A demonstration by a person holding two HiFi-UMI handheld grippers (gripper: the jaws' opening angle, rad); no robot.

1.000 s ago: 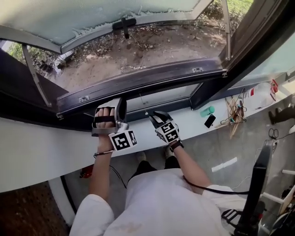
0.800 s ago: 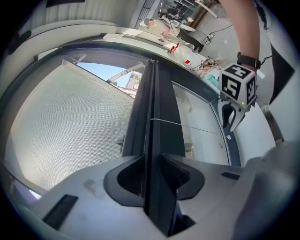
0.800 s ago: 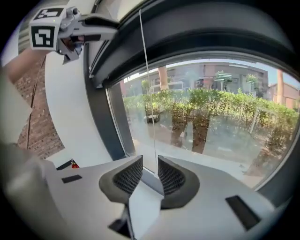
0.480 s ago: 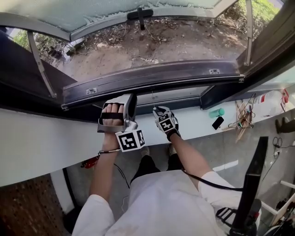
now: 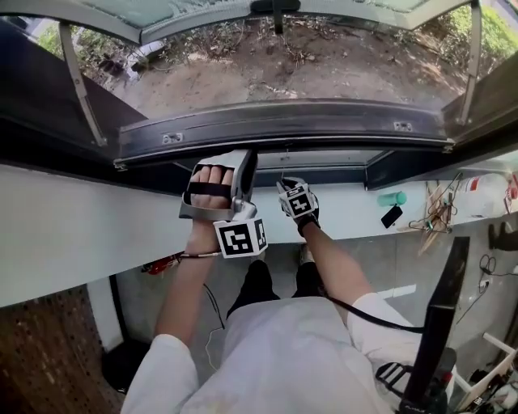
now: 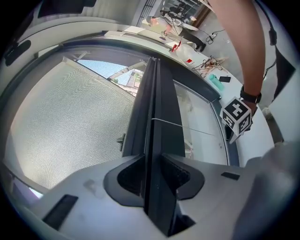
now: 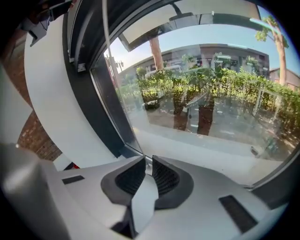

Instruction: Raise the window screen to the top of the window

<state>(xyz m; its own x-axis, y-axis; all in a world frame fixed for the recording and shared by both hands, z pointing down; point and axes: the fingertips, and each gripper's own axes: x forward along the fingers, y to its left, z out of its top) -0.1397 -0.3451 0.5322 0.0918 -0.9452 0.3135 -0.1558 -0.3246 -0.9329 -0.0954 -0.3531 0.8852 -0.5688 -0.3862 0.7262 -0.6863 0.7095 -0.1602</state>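
The window screen's grey mesh (image 6: 70,122) fills the left of the left gripper view. Its dark bottom rail (image 6: 157,98) runs straight away from the camera. My left gripper (image 6: 152,168) is shut on that rail, which fills the gap between the pads. In the head view this gripper (image 5: 247,159) sits just under the dark window frame (image 5: 283,121). A thin cord (image 6: 187,127) leads from the rail to my right gripper (image 6: 230,137). The right gripper (image 5: 283,184) is beside the left one, its jaws (image 7: 147,161) together on the cord's end, facing the lower glass pane (image 7: 201,108).
The white sill (image 5: 97,234) runs across below the frame. On it to the right lie a teal object (image 5: 392,198), a black phone (image 5: 391,216) and a tangle of wires (image 5: 437,214). The outer sash (image 5: 275,6) stands swung outward. A black stand (image 5: 441,307) is at lower right.
My right gripper has come down to the sill beside the left one, and its spread jaws have closed. The left gripper has stayed on the rail.
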